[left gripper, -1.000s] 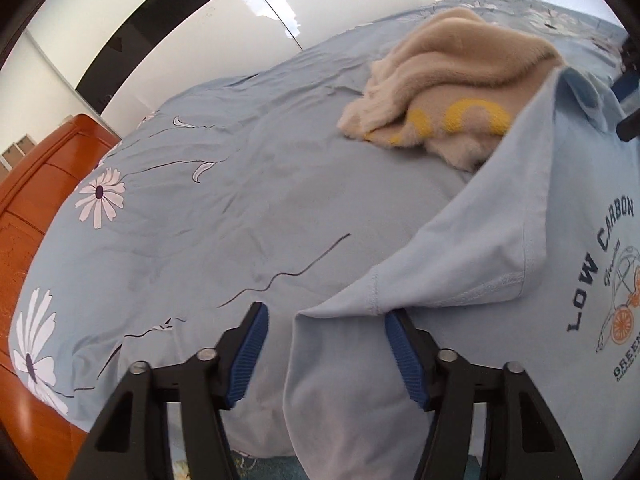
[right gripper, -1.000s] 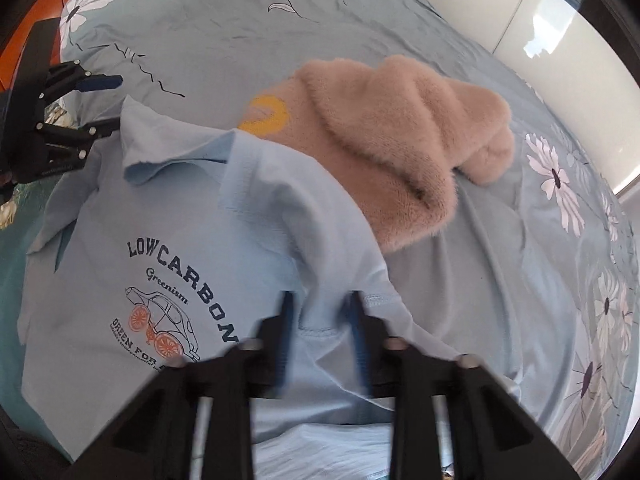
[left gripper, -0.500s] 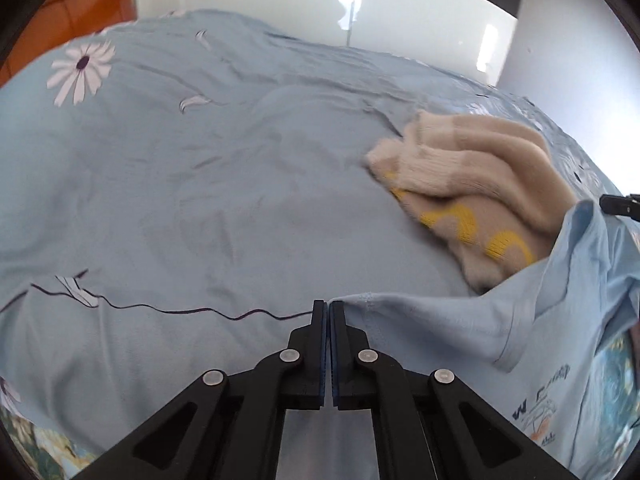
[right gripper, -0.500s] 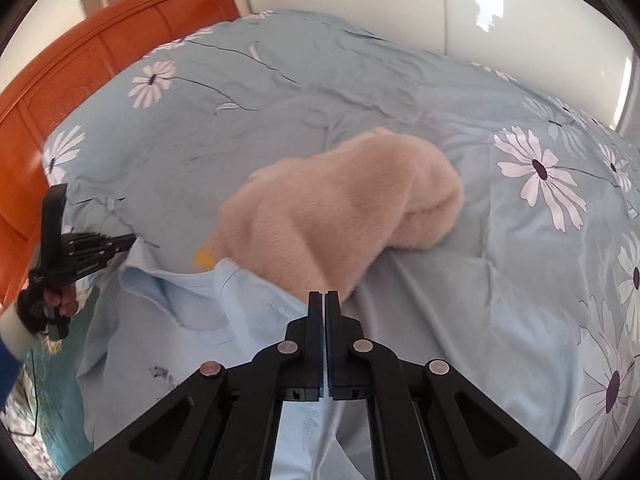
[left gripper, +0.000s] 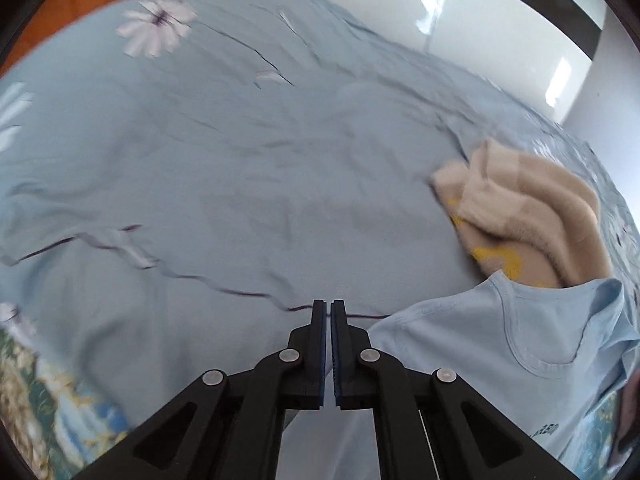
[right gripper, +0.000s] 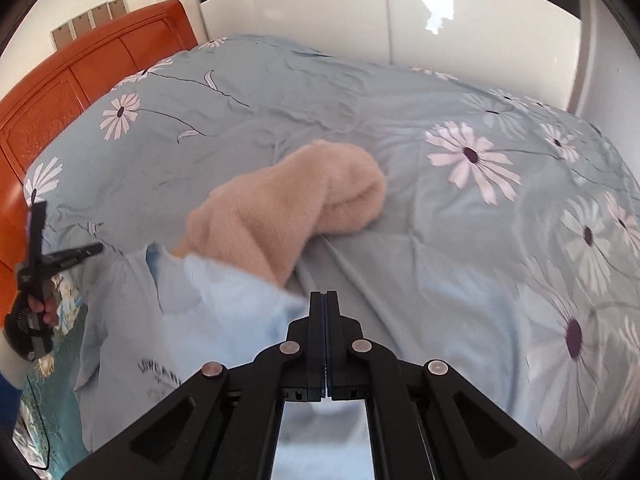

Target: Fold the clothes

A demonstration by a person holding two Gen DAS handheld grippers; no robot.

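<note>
— How far along was the folding at that point?

— Partway at most, I judged. On the big flowered bedspread [right gripper: 420,112] the pale blue T-shirt [left gripper: 500,360] hung lifted between my two grippers, its neckline [left gripper: 536,344] sagging open, nothing creased flat. The fluffy beige garment [right gripper: 296,208] lay bunched just behind it, touching the shirt's upper edge — not folded either, so both were left to do.

— And your grippers?

— Left gripper [left gripper: 329,310] had its jaws pressed together, right gripper [right gripper: 324,300] the same; blue cloth ran in under each, so I took both to be pinching the shirt, though the bite itself was hidden.

— Any writing?

— Blurred dark print on the chest [right gripper: 158,372] — it began "LOW C", the rest unreadable. From the left camera only "RED" [left gripper: 545,429] showed near the hem.
</note>
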